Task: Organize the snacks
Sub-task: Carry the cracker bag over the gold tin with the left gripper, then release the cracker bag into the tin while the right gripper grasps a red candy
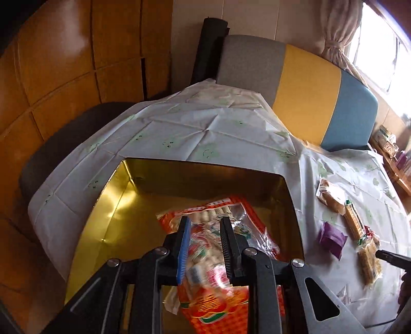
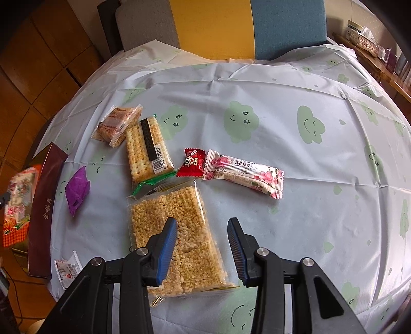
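My left gripper (image 1: 205, 226) is shut on an orange snack bag (image 1: 213, 257) and holds it over the open gold-lined box (image 1: 123, 205). The bag also shows at the left of the right wrist view (image 2: 18, 203), beside the box's maroon wall (image 2: 48, 195). My right gripper (image 2: 203, 228) is open and empty, just above a rice-crisp pack (image 2: 177, 231). On the table lie a cracker pack (image 2: 147, 149), a small biscuit pack (image 2: 117, 126), a purple packet (image 2: 77, 188), a red candy (image 2: 191, 161) and a pink floral bar (image 2: 244, 173).
The table has a white cloth with green cloud faces (image 2: 282, 123). A grey, yellow and blue chair back (image 2: 221, 23) stands at the far edge. A small white wrapper (image 2: 68, 268) lies near the box. A wooden shelf with items (image 2: 372, 43) is at the right.
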Available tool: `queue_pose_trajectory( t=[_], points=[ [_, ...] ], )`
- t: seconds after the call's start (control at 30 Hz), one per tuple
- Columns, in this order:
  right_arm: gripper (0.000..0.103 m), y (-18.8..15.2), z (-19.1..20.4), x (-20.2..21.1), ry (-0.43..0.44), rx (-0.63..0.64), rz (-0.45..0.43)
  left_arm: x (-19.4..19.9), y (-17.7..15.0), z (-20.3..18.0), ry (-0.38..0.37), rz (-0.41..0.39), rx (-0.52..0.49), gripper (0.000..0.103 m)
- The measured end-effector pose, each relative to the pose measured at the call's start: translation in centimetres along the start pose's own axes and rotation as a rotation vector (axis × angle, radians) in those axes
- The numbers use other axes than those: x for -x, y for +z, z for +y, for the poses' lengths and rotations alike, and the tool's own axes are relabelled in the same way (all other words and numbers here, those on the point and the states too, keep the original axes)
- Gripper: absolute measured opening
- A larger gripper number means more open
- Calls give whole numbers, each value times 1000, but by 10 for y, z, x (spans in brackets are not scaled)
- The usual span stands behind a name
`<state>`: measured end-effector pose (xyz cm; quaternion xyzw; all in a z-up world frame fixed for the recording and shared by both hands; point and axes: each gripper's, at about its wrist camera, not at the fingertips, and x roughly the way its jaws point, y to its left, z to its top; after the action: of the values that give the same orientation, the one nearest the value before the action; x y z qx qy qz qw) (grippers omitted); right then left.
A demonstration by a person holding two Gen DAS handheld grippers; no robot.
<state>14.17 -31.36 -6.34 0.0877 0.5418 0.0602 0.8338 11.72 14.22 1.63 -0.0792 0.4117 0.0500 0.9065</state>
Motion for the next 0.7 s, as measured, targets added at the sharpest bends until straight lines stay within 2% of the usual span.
queue_pose_trajectory(
  t=[0.07, 0.57, 0.6, 0.7],
  points=[
    [41, 0, 0, 0, 0, -1, -4, -2, -3, -7, -17, 5, 8, 30],
    [41, 11, 14, 2, 22, 44, -69, 11, -54, -67, -108, 53, -105, 30],
    [37, 14, 16, 1, 14, 45, -70, 12, -56, -70, -115, 54, -111, 30],
    [36, 23, 21, -6, -10, 54, -71, 16, -62, -77, -131, 48, -136, 31]
  ],
)
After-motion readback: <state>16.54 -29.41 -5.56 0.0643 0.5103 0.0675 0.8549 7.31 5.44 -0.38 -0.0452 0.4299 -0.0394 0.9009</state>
